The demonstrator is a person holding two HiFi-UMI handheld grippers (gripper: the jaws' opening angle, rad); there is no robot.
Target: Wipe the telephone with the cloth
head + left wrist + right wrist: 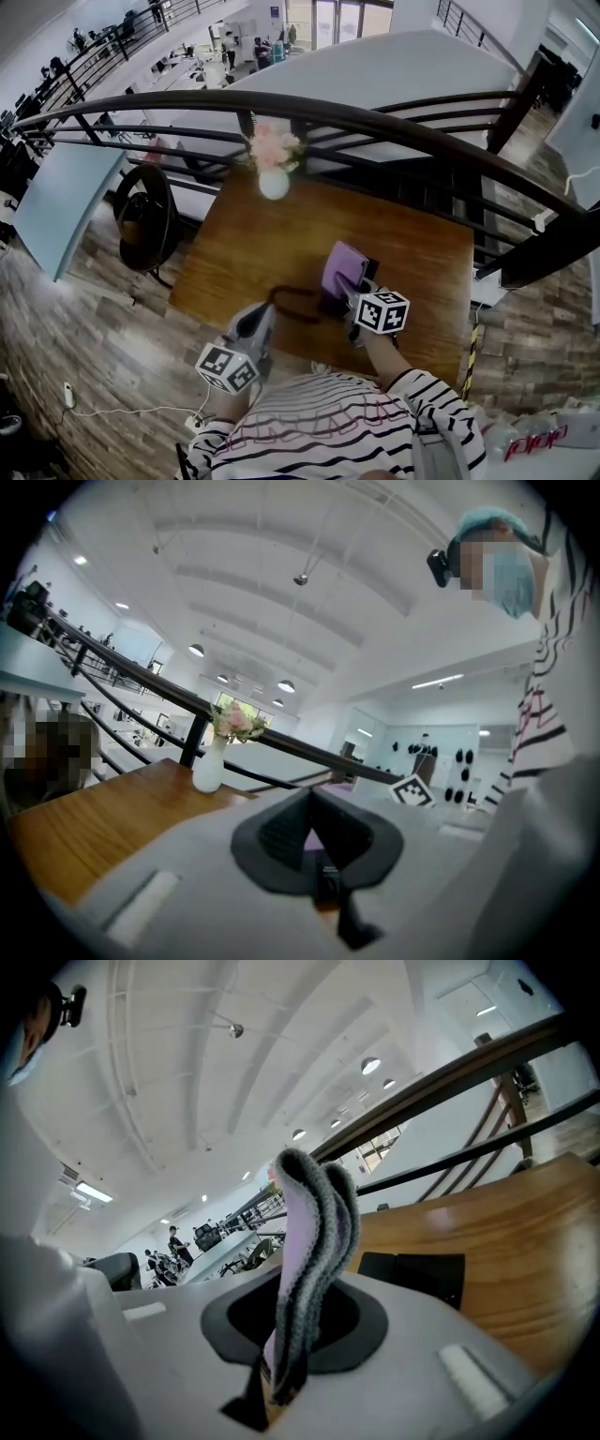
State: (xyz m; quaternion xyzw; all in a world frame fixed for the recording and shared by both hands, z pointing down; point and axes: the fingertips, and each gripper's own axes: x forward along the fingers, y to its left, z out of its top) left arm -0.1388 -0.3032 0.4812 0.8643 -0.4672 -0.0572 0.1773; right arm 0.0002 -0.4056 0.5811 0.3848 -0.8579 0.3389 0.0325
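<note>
Head view: counter [234, 253] is sitting centre frame. The right claw [349, 292] is gripping the cloth [345, 265] just right of centre. The cloth is purple, folded, and standing up out of the claw, leaning toward the upper right.

The telephone [330, 302] is lying on the counter directly under the cloth and is mostly covered by it, with dark edges showing below and to the right of the fabric. Whether cloth and telephone are touching: cannot tell. The cord [286, 305] is looping out from the telephone toward the left, flat on the counter.

The left claw [263, 317] is hovering at the lower-left edge of the counter, just beside the cord loop and pointing toward the telephone.

Right gripper view: jaws are clamping the cloth [314, 1232], and the grey-and-lilac folds are rising through the frame centre. The telephone [417, 1279] is showing as a flat black block right of centre, on the wood [525, 1232].

Left gripper view: the left claw [309, 803] is showing jaws narrow with tips meeting and nothing between them. A sliver of purple is showing behind.

A vase [274, 183] with pink flowers is standing at the counter's far edge, upper centre in the head view and left of centre in the left gripper view [208, 766]. A dark railing [375, 122] is arching across the frame behind it.
</note>
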